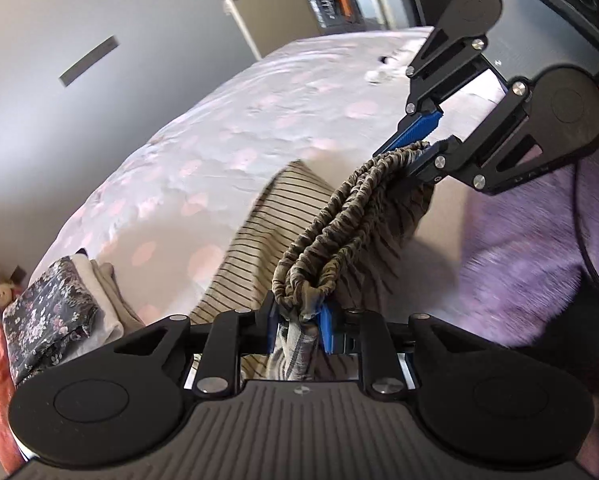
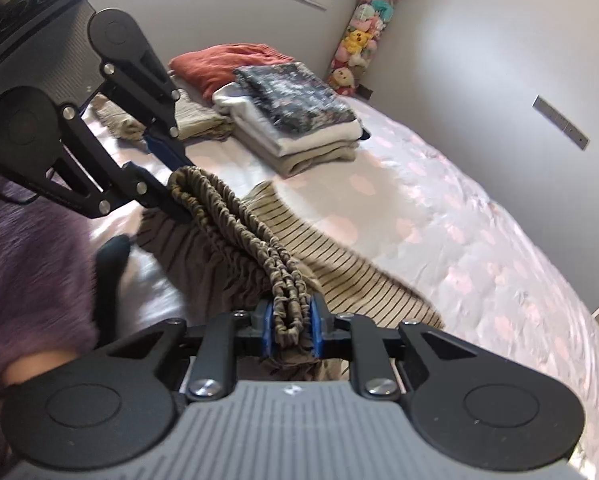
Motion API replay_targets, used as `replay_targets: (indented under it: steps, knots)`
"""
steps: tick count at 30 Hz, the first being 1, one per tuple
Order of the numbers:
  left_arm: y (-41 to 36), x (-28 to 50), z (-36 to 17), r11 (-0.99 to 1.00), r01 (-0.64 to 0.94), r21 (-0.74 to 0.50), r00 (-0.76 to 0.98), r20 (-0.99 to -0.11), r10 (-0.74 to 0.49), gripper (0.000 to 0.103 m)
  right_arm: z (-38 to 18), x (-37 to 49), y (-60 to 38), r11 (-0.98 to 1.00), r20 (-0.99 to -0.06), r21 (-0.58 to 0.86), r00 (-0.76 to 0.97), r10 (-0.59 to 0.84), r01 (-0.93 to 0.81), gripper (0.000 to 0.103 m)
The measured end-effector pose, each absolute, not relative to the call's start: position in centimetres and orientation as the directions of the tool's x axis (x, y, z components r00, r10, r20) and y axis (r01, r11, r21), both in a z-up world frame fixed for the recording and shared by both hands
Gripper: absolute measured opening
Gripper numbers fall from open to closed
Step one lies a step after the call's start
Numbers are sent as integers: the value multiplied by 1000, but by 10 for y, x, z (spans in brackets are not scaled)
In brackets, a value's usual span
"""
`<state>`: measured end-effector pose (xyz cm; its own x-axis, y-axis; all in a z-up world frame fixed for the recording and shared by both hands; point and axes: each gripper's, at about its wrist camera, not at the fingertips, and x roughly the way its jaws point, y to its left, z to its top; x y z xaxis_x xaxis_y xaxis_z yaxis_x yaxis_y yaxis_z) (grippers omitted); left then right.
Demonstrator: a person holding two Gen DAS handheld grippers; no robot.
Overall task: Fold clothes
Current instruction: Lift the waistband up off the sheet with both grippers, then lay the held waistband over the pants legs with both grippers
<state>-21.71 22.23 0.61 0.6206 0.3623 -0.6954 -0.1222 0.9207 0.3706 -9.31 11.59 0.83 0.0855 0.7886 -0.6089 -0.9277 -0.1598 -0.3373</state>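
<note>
the left tool [image 1: 299, 320], black with blue pads, was pinching one end of the gathered elastic waistband [image 1: 351, 216] of a beige garment with thin dark stripes [image 1: 255, 240]. the right tool [image 2: 293, 326], of the same make, was pinching the other end of that waistband, so the bunched band ran taut between the two tools. in the left wrist view the right tool showed at the upper right; in the right wrist view the left tool [image 2: 175, 196] showed at the upper left, its blue pads closed on the fabric.

below the waistband the striped cloth hung down, and its lower part trailed onto the bed's pale cover with pink spots [image 2: 479, 208].

further out on the bed lay a stack of folded clothes [image 2: 299, 120]: a dark floral piece on top, white and beige pieces beneath. beside it lay a rust-red garment [image 2: 219, 64] and a crumpled beige one [image 2: 195, 120].

in the corner stood a tall clear tube filled with plush toys [image 2: 363, 32], a panda toy sitting on top. a fuzzy purple sleeve [image 2: 27, 260] showed at the left edge of the right wrist view.
</note>
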Motion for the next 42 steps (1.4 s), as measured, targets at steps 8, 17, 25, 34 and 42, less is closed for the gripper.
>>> replay_targets:
  steps: [8,17,25,34,42]
  knots:
    - [301,-191,0,916,-284,284,623,-671,401,22,2,-60,195,-85,-577,-331,130,806,-940,22]
    - [381,-156,-54,906,-403,130,586,-724,365,22,-51,-22,277,-24,-600,-245,132,789,-969,23]
    - [434,-174,-97,807,-536,-250,632,-752,187,49,-97,41,282,151,-661,120,35,750,-981,40]
    - [446,-168,-130,733,-586,-347,584,-808,84,50,-131,57,288,229,-712,263,-28,702,-937,49]
    - [400,-149,-122,863,-503,-39,490,-836,247,46,-134,37,286,187,-711,131,39,702,-974,42]
